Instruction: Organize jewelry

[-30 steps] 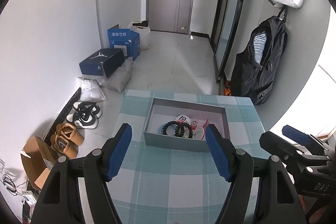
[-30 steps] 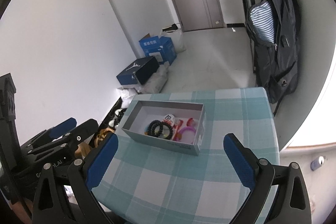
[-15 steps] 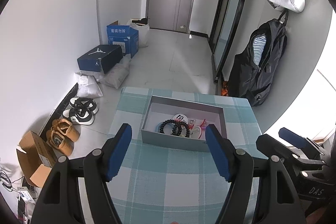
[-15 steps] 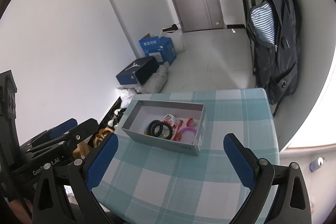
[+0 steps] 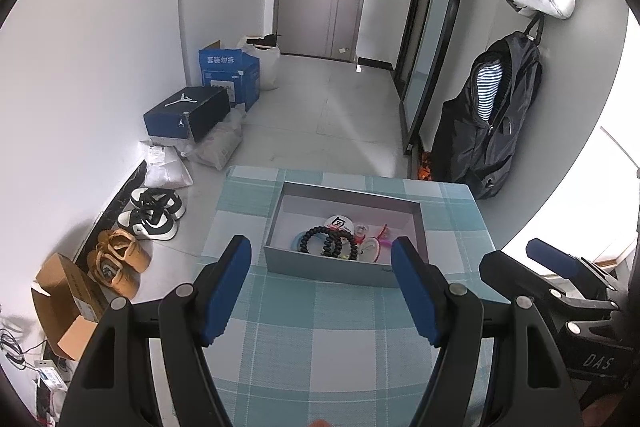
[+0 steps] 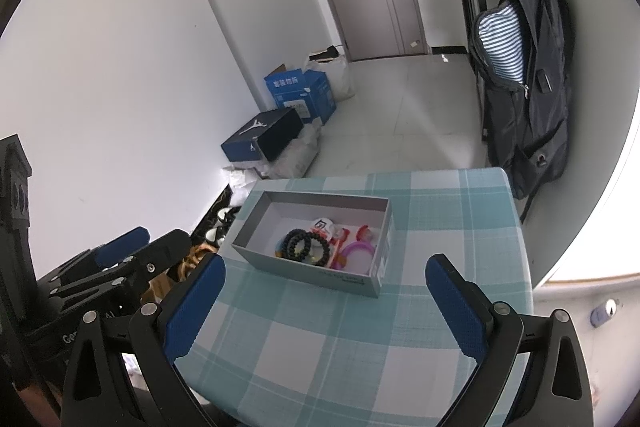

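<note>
Lying together in the grey box (image 5: 320, 269), straight ahead of the left gripper (image 5: 321, 285) and ahead and a little left of the right gripper (image 6: 325, 301), the jewelry already sits gathered: two black bead bracelets (image 5: 329, 242), a purple ring-shaped band (image 6: 358, 249), a white round tag (image 5: 338, 223) and some small pink and red pieces bunched toward the box's right end. The checked counter (image 5: 344, 343) around the box shows no loose piece in either view. That fits two stages alike: a box whose contents are yet to be sorted or taken out, or a box into which everything has been put. So I would not name a next move beyond this; any reach into the box would call for a descent over its near wall and a narrow pinch on thin, tangled items.

Both grippers hover above the counter short of the box, jaws spread wide and holding nothing.

The near wall hides the lowest part of the pile from the left wrist view. The small pink pieces are too tiny to identify, possibly clips or earrings. The counter's near edge is cut off behind the gripper bodies, and each gripper shows only partly at the other view's margin
</note>
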